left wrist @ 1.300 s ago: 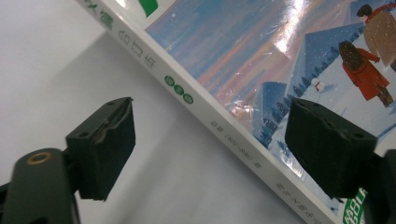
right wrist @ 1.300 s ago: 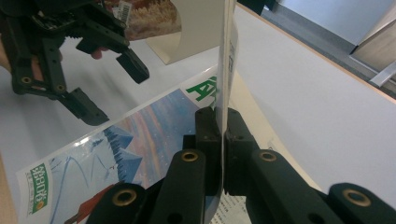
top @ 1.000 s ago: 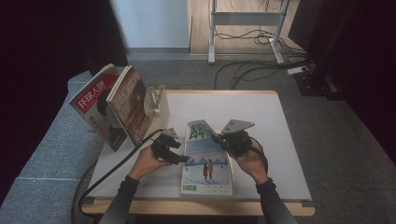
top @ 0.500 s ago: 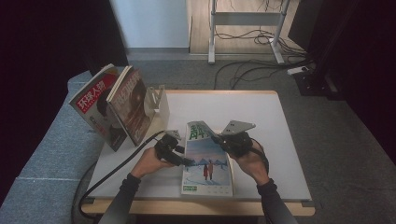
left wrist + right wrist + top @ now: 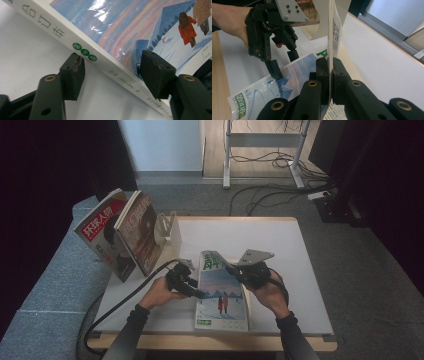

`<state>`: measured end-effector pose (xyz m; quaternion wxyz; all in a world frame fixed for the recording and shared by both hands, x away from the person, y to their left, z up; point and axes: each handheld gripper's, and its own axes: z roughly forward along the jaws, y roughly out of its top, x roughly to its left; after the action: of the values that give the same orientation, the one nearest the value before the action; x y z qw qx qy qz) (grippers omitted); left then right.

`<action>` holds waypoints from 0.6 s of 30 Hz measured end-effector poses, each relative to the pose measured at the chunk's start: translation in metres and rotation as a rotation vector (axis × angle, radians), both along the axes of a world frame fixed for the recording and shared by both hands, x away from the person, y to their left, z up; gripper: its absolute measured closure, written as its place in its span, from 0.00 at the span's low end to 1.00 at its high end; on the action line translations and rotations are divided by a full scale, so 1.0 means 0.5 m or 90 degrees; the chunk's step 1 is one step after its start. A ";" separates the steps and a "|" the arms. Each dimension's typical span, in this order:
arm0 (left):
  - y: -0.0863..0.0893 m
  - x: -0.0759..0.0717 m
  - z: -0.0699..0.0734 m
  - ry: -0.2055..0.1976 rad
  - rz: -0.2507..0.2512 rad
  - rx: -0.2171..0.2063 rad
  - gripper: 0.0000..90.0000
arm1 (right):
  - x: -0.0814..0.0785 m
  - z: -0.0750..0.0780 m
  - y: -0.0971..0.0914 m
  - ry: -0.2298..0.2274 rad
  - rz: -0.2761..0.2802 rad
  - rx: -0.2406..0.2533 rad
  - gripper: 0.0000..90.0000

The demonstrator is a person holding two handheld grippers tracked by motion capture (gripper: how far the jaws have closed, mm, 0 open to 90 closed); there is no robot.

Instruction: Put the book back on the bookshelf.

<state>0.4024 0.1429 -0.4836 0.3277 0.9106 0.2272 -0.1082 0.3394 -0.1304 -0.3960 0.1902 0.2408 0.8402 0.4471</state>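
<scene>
A magazine (image 5: 220,295) with a snowy blue cover lies on the white table (image 5: 285,245) in front of the person. My right gripper (image 5: 231,268) is shut on its cover sheet (image 5: 334,27), which it holds lifted and curled up at the far end. In the right gripper view the sheet stands on edge between the pressed pads (image 5: 323,70). My left gripper (image 5: 199,294) is at the magazine's left edge. Its jaws have just been closing and straddle the spine (image 5: 100,62), one over the cover, one by the table, with a gap left.
Two magazines (image 5: 102,232) (image 5: 142,235) stand leaning against a white holder (image 5: 169,227) at the table's left rear. A grey padded surface (image 5: 55,285) runs along the left side. Cables and desk legs (image 5: 260,155) lie on the floor beyond.
The left gripper's jaws have narrowed around the magazine's spine edge. Both hands stay where they were, and the right gripper keeps the cover lifted.
</scene>
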 end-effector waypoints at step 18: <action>0.004 0.002 0.011 0.025 0.016 0.005 0.53 | -0.003 0.002 -0.008 0.010 0.017 0.013 0.92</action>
<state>0.4032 0.1449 -0.4782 0.3207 0.9068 0.2453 -0.1212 0.3381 -0.1343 -0.3949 0.1749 0.2355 0.8401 0.4563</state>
